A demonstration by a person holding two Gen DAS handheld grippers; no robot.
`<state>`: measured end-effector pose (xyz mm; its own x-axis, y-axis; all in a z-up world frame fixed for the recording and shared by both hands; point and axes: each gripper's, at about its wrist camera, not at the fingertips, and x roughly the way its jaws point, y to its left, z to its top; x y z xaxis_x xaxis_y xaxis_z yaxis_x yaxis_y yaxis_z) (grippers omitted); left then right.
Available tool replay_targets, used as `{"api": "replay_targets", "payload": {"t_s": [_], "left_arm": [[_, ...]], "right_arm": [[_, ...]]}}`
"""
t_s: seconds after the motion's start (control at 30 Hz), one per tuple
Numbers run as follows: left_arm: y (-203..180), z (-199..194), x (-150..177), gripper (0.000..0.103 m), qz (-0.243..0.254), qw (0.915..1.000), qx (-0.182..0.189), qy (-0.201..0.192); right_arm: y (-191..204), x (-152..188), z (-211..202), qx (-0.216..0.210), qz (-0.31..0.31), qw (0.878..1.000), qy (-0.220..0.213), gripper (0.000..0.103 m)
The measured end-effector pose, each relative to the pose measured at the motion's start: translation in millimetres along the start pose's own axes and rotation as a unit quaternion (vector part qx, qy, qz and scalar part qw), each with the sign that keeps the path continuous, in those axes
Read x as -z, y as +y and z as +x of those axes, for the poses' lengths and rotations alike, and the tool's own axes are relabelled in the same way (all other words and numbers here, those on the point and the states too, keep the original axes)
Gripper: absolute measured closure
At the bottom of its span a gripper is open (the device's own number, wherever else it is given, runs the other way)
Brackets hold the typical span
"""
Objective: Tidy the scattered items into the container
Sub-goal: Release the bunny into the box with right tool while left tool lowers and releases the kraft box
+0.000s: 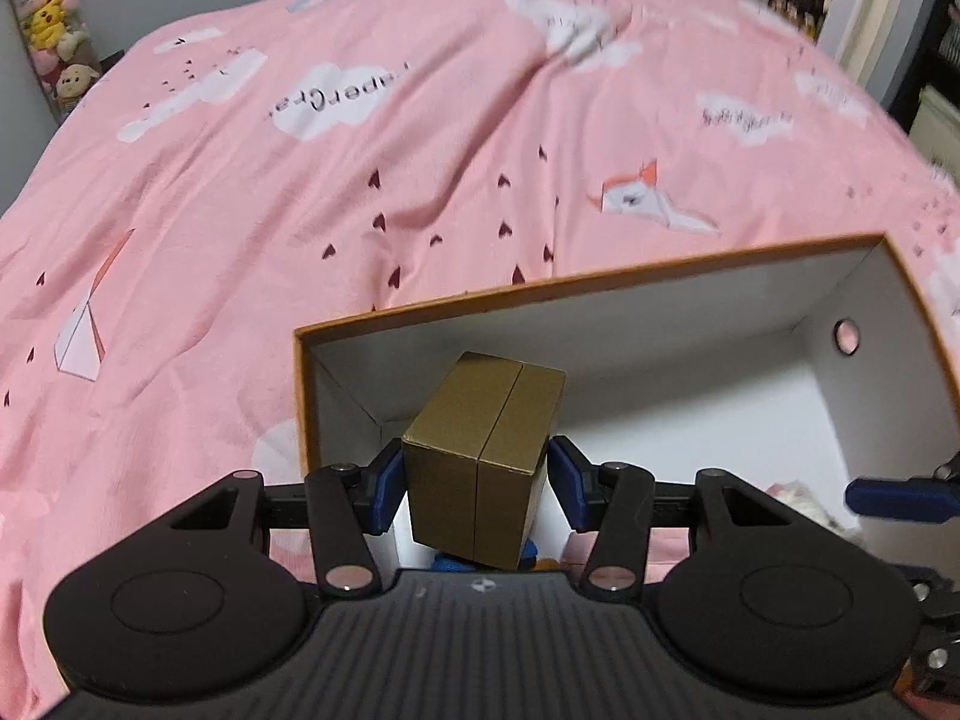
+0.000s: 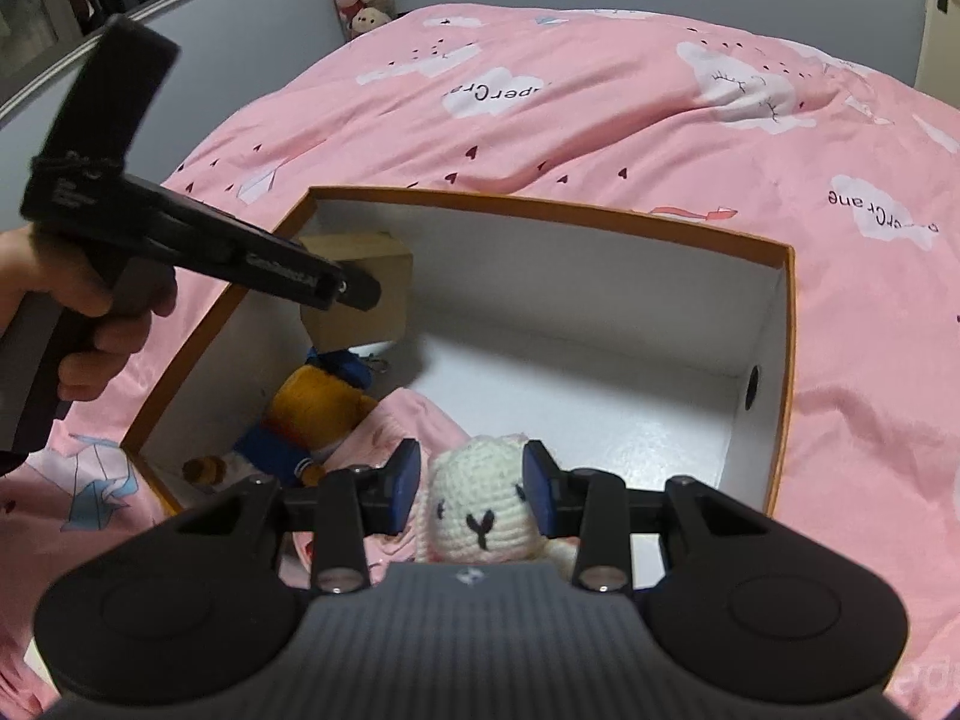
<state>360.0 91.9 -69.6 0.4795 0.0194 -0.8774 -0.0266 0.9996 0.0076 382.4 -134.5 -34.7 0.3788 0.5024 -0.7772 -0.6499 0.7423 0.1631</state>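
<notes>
Left claw (image 1: 477,480) clamps the olive-gold rectangular cardboard box (image 1: 486,456) by its sides, hanging it over the near-left corner of the orange-rimmed white-lined open carton (image 1: 600,285), likely for a drop beside the yellow-and-blue plush toy (image 2: 318,414) already inside. Right claw (image 2: 471,486) pinches the white crocheted bunny (image 2: 480,516) at the head, above the carton's near edge. Box looks rigid, seamed down the middle; bunny is soft, its body hidden.
</notes>
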Motion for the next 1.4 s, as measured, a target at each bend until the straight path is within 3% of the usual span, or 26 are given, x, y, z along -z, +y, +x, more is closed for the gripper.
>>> {"api": "replay_targets", "payload": {"t_s": [0.3,0.47,0.63,0.7,0.8,1.07,1.4], "left_arm": [[-10,18,1,0.048,0.020,0.9992,-0.014,0.030],[-12,18,3,0.048,0.020,0.9995,-0.018,0.017],[-18,23,1,0.055,0.023,0.9977,-0.061,0.017],[-18,23,-1,0.064,0.017,0.9959,-0.085,0.023],[-18,22,-2,0.064,0.020,0.9928,-0.115,0.026],[-18,13,-1,0.064,0.004,0.9952,-0.097,0.015],[-30,-58,27,0.063,0.014,0.9975,-0.049,-0.050]], "right_arm": [[-12,5,2,-0.007,0.023,1.000,-0.012,0.061],[-11,8,1,-0.008,0.030,0.999,-0.014,0.061],[-10,11,-2,-0.015,0.030,0.999,-0.018,0.058],[-10,11,-1,-0.015,0.032,0.999,-0.018,0.058],[-9,13,0,-0.015,0.034,0.999,-0.017,0.058],[-8,17,-1,-0.005,0.034,0.999,-0.021,0.058],[5,23,-17,0.021,0.030,0.998,-0.046,0.055]]}}
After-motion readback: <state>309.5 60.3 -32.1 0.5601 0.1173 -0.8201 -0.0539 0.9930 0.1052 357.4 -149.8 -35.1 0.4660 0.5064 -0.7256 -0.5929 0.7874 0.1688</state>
